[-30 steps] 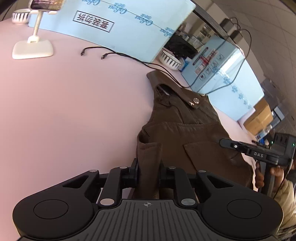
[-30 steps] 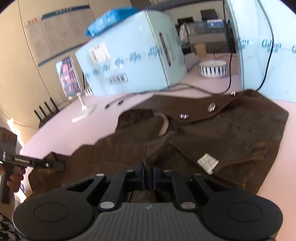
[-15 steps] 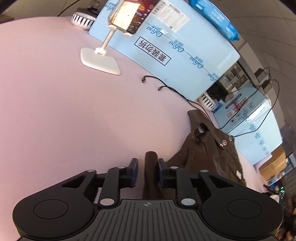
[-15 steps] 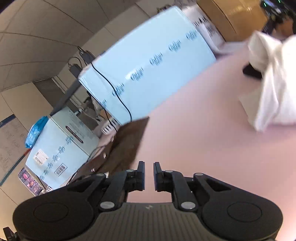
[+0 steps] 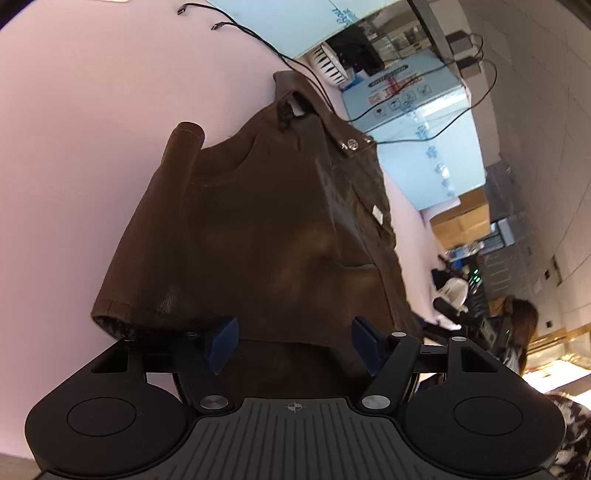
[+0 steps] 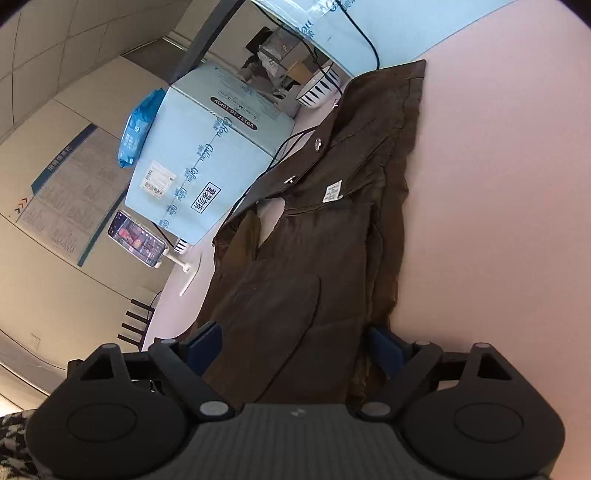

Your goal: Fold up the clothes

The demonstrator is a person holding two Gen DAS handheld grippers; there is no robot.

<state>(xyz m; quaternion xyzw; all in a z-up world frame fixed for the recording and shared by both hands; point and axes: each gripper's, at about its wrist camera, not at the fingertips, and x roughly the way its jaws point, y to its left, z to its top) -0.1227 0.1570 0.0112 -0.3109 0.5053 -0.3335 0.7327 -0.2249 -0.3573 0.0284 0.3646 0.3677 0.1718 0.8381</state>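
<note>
Nearest, left gripper (image 5: 293, 345) and right gripper (image 6: 295, 349) hovering low over the hem, fingers (image 5: 221, 341) spread wide and just been opening, gripping nothing, cloth under the gap but free of the pads. Released, judging by that, to let a fold settle. Beyond, brown jacket (image 5: 266, 229) lying flat on the pink worktop (image 5: 74, 147), narrowed lengthwise, one sleeve (image 5: 177, 166) laid along its side, collar and snaps toward the far edge. Likely next: halving hem to collar. Farther on, black cables (image 5: 258, 35), striped bowl (image 6: 318, 90), pale blue boxes (image 6: 207, 147) and a phone on a stand (image 6: 138, 236) along the far edge.
</note>
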